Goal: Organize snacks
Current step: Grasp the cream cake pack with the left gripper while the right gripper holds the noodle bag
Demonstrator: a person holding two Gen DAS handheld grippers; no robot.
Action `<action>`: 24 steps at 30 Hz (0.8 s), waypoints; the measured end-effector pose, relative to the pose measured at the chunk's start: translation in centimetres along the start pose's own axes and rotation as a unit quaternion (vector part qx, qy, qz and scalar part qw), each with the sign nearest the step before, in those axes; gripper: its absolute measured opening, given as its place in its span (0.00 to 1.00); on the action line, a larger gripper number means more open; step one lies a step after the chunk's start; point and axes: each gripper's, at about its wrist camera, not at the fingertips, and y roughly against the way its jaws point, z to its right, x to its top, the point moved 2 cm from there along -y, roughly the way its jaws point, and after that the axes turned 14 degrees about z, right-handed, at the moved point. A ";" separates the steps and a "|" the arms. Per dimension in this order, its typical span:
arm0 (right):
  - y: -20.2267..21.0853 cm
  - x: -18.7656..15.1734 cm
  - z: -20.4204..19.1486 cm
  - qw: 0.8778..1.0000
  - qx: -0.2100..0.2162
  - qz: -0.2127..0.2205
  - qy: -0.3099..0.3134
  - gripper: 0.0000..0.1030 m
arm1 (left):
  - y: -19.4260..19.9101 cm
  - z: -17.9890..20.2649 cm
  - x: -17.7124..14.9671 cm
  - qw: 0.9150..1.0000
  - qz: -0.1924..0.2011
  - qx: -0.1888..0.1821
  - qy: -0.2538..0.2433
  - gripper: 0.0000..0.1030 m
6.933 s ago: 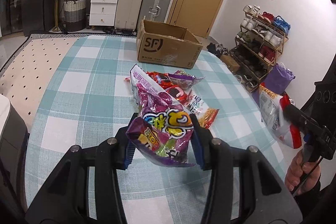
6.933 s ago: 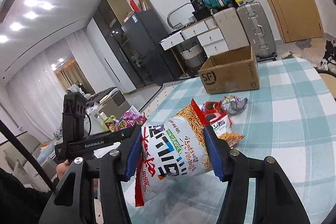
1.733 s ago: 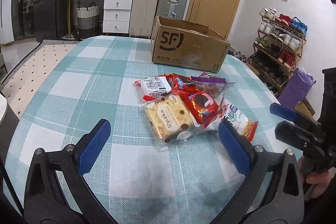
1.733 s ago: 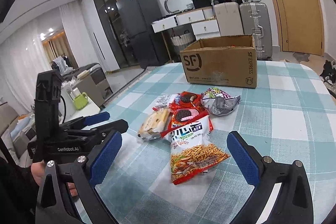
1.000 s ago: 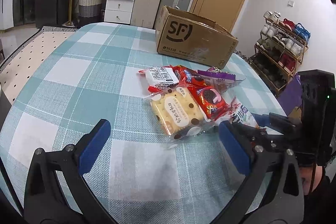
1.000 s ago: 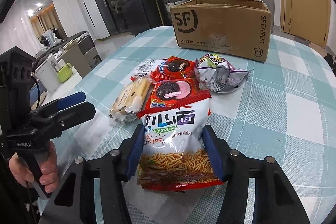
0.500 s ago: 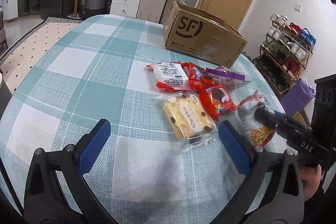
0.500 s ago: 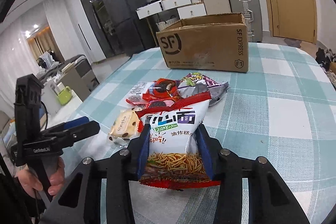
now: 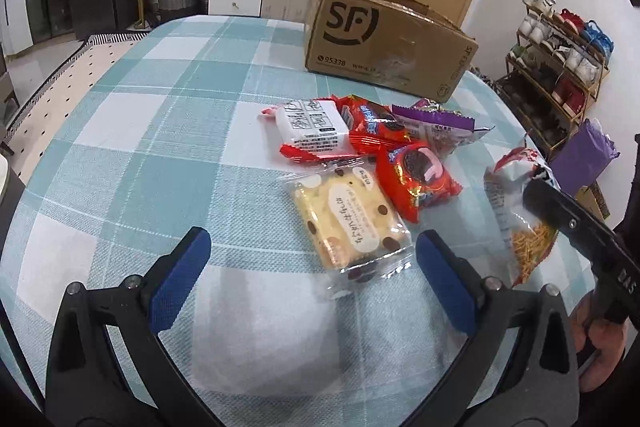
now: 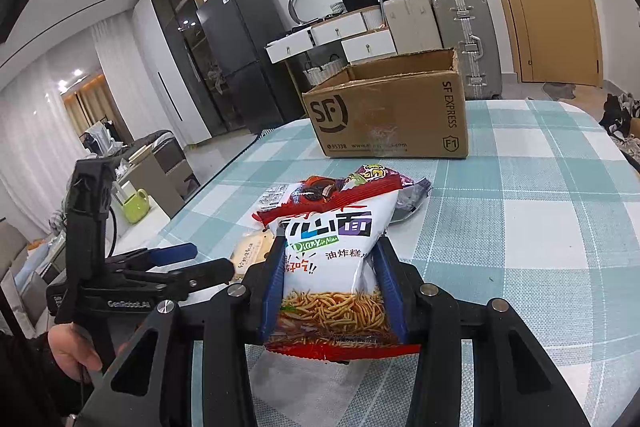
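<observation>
My right gripper (image 10: 330,279) is shut on a white and red noodle snack bag (image 10: 332,227) and holds it upright, just above the checked tablecloth. The same bag (image 9: 516,211) hangs at the right edge of the left wrist view. My left gripper (image 9: 312,271) is open and low over the table, with the near corner of a yellow cookie pack (image 9: 348,223) between its fingertips, untouched. Behind the cookie pack lie a red sandwich-cookie pack (image 9: 416,183), a second red pack (image 9: 372,131), a white pack (image 9: 312,125) and a purple bag (image 9: 436,127). An open SF cardboard box (image 9: 384,43) stands beyond them.
The table (image 9: 160,155) has a rounded edge close on the left and right. A shoe rack (image 9: 560,67) and a purple bag (image 9: 584,163) stand on the floor to the right. Suitcases and drawers (image 10: 400,27) line the far wall.
My right gripper has tightened on the noodle bag and lifted it off the table, away from the pile. My left gripper has drifted a little towards the snacks and box, still open.
</observation>
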 end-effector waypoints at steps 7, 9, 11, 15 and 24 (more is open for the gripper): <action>0.5 0.1 0.4 1.000 0.007 0.009 -0.014 0.42 | -2.7 1.9 0.4 0.999 -0.041 0.017 -0.015 0.99; 0.5 0.2 0.4 1.000 0.001 0.011 -0.012 0.42 | -3.2 2.1 0.5 0.999 -0.043 0.021 -0.015 0.99; 0.6 0.1 0.1 1.000 0.002 0.013 -0.006 0.42 | -4.0 2.2 0.8 0.998 -0.047 0.032 -0.015 0.99; 0.9 0.1 0.2 1.000 0.004 0.015 -0.009 0.42 | -5.0 1.8 1.0 0.997 -0.053 0.048 -0.005 0.99; 1.0 0.1 0.9 1.000 0.004 0.014 -0.027 0.43 | -5.6 1.1 1.3 0.996 -0.056 0.064 -0.014 0.99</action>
